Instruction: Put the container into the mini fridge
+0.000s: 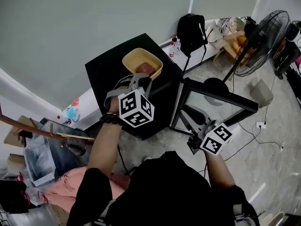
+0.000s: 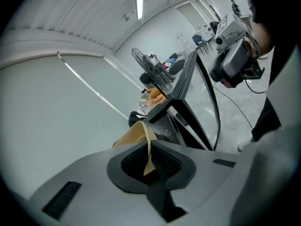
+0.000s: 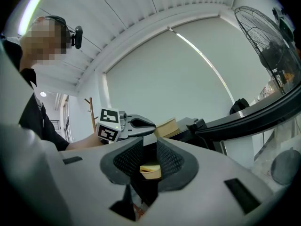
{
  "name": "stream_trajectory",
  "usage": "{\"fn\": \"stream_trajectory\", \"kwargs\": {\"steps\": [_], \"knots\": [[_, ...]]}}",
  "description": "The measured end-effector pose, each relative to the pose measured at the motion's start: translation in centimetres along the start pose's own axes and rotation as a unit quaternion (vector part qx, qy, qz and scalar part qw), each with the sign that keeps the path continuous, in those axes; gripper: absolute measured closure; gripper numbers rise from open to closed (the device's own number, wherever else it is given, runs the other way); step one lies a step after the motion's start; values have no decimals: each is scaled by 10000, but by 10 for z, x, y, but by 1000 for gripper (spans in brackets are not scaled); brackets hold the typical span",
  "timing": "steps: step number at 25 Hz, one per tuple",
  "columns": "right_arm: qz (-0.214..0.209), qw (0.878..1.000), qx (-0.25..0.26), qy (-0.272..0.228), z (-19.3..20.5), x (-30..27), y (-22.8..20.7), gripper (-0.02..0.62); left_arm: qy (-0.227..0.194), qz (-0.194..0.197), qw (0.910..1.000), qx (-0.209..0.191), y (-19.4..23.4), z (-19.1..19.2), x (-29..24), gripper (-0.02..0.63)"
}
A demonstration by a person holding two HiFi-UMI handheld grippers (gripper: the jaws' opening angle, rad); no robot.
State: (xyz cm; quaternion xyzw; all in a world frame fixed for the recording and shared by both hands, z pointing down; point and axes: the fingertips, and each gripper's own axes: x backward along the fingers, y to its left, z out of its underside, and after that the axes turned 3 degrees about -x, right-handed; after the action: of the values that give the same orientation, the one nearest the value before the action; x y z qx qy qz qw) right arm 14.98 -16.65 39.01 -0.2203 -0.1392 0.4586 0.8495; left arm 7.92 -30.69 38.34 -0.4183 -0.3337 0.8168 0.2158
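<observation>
A tan container (image 1: 142,62) with something red inside stands on top of the black mini fridge (image 1: 110,74). My left gripper (image 1: 141,81) reaches its near rim. In the left gripper view the thin tan container wall (image 2: 137,134) runs between the pads, and the left gripper (image 2: 149,163) is shut on it. The fridge's glass door (image 1: 221,98) hangs open to the right. My right gripper (image 1: 192,145) sits low by the door's near corner. A small tan piece (image 3: 150,171) shows in the gap of the right gripper (image 3: 149,157); whether it is gripped is unclear.
A standing fan (image 1: 261,44) and a black bag (image 1: 192,32) are behind the fridge, with small bottles (image 1: 174,46) on the ledge. A cable and power strip (image 1: 259,125) lie on the floor at right. Papers and wooden sticks (image 1: 42,140) crowd the left.
</observation>
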Motion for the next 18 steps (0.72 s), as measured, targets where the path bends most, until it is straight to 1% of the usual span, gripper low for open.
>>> {"fn": "stream_trajectory", "kwargs": {"steps": [6,8,10,13,16,18], "knots": [[-56,9993,-321,194,12,-15,3,492,-99,190,9997,140,-15,0,25,572],[-42,9983,-534,236,16,-22,3,492,-116,210,9996,160,-20,-1,32,572],[-38,9960,-865,219,18,-30,3,491,-126,232,9995,184,-25,-1,39,572],[-94,9879,-1538,153,20,-42,3,486,-163,263,9991,286,-32,-1,51,572],[-278,9769,-2111,166,19,-58,5,451,-194,237,9987,396,-38,0,62,572],[-451,9671,-2497,184,19,-67,8,424,-189,203,9986,445,-41,1,68,572]]}}
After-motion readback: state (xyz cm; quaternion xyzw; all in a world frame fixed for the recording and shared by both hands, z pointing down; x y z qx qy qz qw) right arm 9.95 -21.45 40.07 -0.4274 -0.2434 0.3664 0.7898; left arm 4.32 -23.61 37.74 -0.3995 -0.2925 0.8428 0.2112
